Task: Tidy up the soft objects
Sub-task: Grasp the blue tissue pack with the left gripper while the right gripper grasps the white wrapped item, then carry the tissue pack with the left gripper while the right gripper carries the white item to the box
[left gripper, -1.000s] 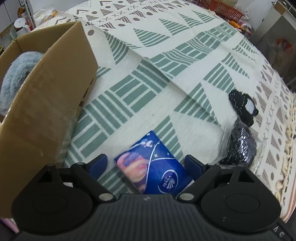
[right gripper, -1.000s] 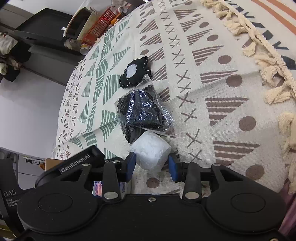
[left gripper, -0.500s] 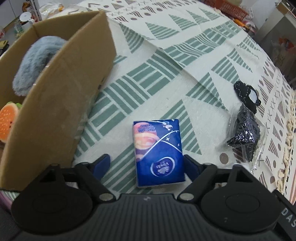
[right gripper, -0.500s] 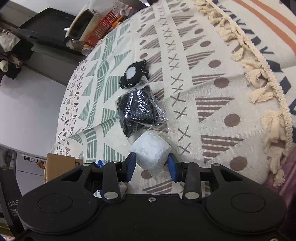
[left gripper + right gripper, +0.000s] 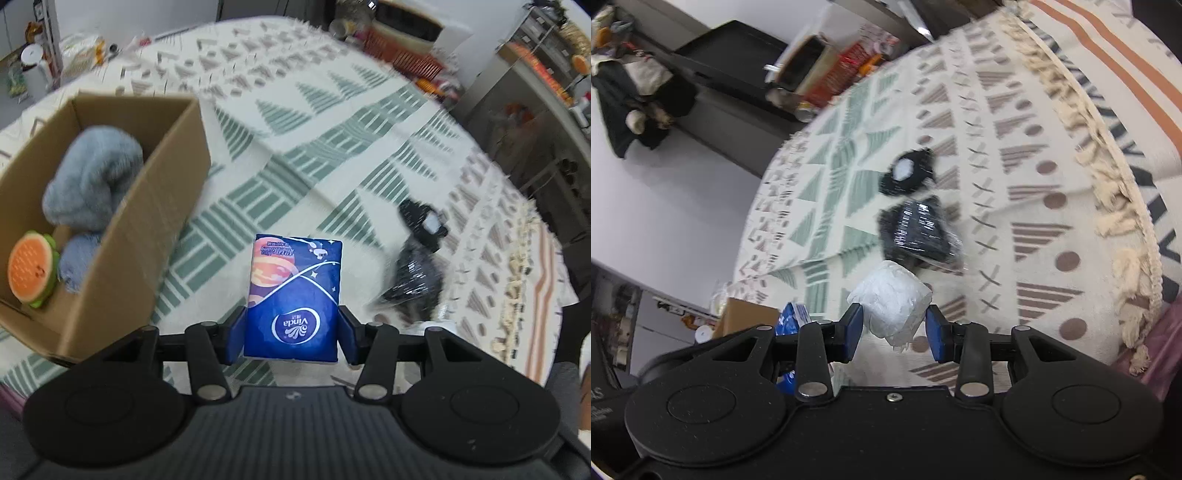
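Tissues (image 5: 293, 295) pinched in my left gripper (image 5: 291, 334), a white roll (image 5: 892, 304) in my right gripper (image 5: 894, 326); either could slip short of the cardboard box (image 5: 147, 236).

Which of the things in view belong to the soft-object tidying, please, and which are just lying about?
Job:
tissue pack in left gripper
white roll in right gripper
cardboard box
two black items

Lying about:
orange basket
white kettle

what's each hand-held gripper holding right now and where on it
The left hand-held gripper clamps the blue tissue pack by its two long sides near the lower end. The right hand-held gripper holds the white wrapped roll across its sides.
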### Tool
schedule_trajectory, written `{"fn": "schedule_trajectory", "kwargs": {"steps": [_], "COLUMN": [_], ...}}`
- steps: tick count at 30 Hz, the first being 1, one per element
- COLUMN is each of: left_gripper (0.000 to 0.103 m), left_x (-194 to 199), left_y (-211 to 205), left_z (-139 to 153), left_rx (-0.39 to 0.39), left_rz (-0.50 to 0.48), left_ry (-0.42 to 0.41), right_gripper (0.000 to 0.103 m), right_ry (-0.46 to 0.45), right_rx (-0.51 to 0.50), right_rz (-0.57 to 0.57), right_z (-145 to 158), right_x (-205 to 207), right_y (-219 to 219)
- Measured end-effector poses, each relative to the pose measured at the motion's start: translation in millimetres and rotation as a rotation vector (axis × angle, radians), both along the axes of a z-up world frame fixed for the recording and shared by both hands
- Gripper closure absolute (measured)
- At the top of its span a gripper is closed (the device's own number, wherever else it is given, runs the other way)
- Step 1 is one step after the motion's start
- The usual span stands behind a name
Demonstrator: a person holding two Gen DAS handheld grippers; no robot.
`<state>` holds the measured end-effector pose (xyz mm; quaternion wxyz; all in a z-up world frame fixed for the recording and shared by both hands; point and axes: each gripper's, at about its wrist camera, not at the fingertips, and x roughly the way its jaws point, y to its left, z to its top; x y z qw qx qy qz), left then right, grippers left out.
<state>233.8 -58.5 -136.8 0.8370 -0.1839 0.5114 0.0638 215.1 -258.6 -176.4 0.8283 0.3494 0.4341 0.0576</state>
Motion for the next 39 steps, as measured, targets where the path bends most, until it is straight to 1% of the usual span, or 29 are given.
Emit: {"fn": "schedule_trajectory", "kwargs": {"steps": [7,12,17,27,34,39], "left_gripper": [0.053,0.053,0.053,0.053,0.053,0.053], "left_x": [-11.8,-20.3,-27.1,-37.1,-39.0,-39.9], "left_y": [20.2,38.1,56.5,98.6,128.2,152.7], "left_z": [40.1,57.1,67.9,76.1,72.8,65.4], "left_rx": [-0.016,-0.017,-0.025,-0.019,-0.002,0.004], "left_rz": [-0.012,-0.015,-0.019,-0.020,0.001,0.041], "left_ry": [-0.083,-0.115,-0.143,-0.183,-0.179,-0.164], "right_gripper": [0.066,0.066,0.066,0.066,0.066,0.066], "right_ry": [-0.118,-0.160,-0.193,-0.242,-0.277,-0.299], "right_rx": [-0.007,-0.028,-0.052,-0.086,-0.089,-0.086], "right_rz": [0.060,0.086,0.102,0.156,0.208,0.240], "right_z": [31.1,43.9,56.0,69.6,75.8,78.9], "right_x": [-4.6,-6.8,-9.6,-15.1,-15.1,-14.2], "right_y": [11.0,22.2,34.7,67.3,95.5,114.9]}}
